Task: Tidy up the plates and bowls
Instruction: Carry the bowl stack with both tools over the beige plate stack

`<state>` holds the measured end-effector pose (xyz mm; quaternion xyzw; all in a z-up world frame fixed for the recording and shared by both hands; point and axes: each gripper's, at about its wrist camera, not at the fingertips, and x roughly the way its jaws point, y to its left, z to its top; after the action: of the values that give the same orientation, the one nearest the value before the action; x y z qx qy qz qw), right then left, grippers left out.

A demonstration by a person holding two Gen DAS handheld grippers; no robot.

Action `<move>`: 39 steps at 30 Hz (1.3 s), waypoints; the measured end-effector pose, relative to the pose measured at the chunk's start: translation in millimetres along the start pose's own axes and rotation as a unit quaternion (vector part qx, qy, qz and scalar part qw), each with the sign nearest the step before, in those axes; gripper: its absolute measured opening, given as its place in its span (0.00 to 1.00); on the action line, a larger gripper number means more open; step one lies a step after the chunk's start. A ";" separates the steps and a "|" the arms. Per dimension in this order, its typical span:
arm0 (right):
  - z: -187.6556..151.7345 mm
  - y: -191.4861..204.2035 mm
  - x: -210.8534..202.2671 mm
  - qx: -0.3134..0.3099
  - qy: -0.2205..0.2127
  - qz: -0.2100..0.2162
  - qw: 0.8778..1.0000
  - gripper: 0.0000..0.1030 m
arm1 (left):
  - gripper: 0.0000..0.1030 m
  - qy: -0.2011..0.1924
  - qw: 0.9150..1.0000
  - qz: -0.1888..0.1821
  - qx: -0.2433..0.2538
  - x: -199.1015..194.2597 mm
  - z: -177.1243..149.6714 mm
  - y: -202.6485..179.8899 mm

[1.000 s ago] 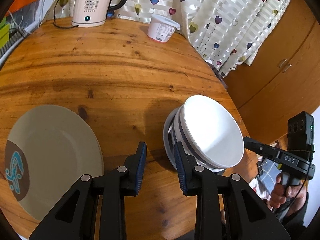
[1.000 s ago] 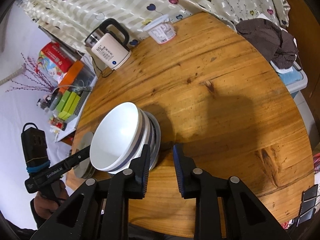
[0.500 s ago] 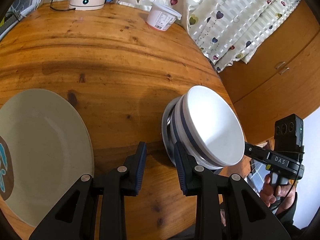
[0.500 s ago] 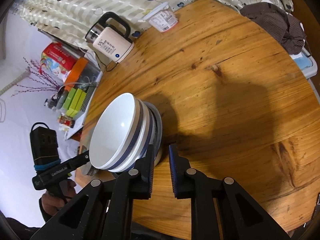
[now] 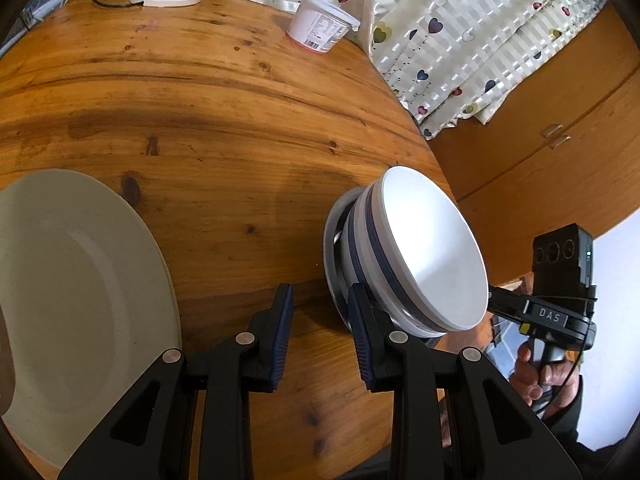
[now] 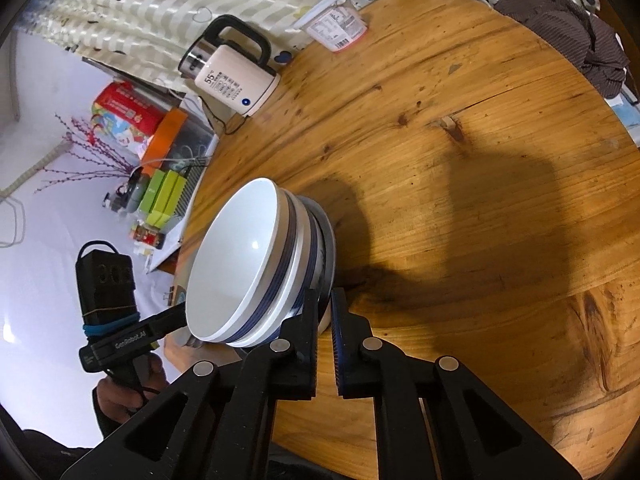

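Bowls already nested on small plate at worktop edge, R tongs clamped on that plate's rim, L tongs narrow & empty; big plate apart, not yet stacked.

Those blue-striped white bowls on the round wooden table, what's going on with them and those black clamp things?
A person holds a hand-held gripper in each hand. The right hand-held gripper has pinched shut on the rim of the small plate under the stacked blue-striped white bowls. The left hand-held gripper waits with nothing between its fingers, beside that stack. A large cream plate lies apart on the round wooden table, not yet stacked.
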<state>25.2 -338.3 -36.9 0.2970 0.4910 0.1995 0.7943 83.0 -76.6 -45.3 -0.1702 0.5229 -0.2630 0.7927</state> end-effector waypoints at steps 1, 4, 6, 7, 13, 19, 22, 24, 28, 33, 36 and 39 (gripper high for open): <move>0.3 -0.6 0.1 0.001 0.001 0.002 1.000 0.07 | 0.25 0.001 1.000 -0.007 -0.002 0.8 1.0 1.2; 0.7 -2.6 -0.2 0.002 0.003 0.008 1.000 0.07 | 0.18 0.004 1.000 -0.025 -0.003 1.9 1.7 3.1; 0.4 -3.7 -0.7 0.002 0.004 0.010 1.000 0.07 | 0.11 0.004 0.999 -0.034 0.005 1.3 1.4 0.6; 0.4 -3.8 -0.8 0.001 0.004 0.010 1.000 0.07 | 0.10 0.004 0.999 -0.035 0.010 1.1 1.1 -1.2; 0.2 -3.3 -0.7 0.000 0.003 0.008 1.000 0.07 | 0.10 0.004 0.999 -0.054 0.007 1.4 2.3 3.4; -0.1 -2.5 -1.6 0.000 0.001 0.007 1.000 0.07 | 0.10 0.011 0.996 -0.085 -0.010 3.9 3.6 13.1; 0.1 -2.4 -1.3 -0.001 0.001 0.006 1.000 0.07 | 0.10 0.012 0.996 -0.090 -0.014 5.0 4.0 13.7; 0.1 -2.2 -1.4 0.000 0.001 0.006 1.000 0.07 | 0.10 0.013 0.996 -0.092 -0.015 6.6 4.7 15.7; -0.6 -1.9 -1.1 -0.003 0.000 0.003 1.000 0.07 | 0.09 0.012 0.996 -0.090 -0.011 5.9 4.0 13.9; 0.2 -1.5 -1.2 -0.005 0.000 0.001 1.000 0.06 | 0.09 0.008 0.996 -0.084 -0.007 4.8 2.1 10.7; 1.4 0.3 -0.9 -0.008 -0.001 -0.002 1.000 0.06 | 0.08 0.007 0.997 -0.079 -0.006 5.2 1.2 8.4; 1.8 0.1 -0.8 -0.007 0.000 -0.002 1.000 0.06 | 0.08 0.007 0.997 -0.076 -0.004 5.8 1.0 6.7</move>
<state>26.5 -339.2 -35.7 0.2906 0.4905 0.2009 0.7966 87.4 -74.6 -52.8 -0.2114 0.5149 -0.3216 0.7660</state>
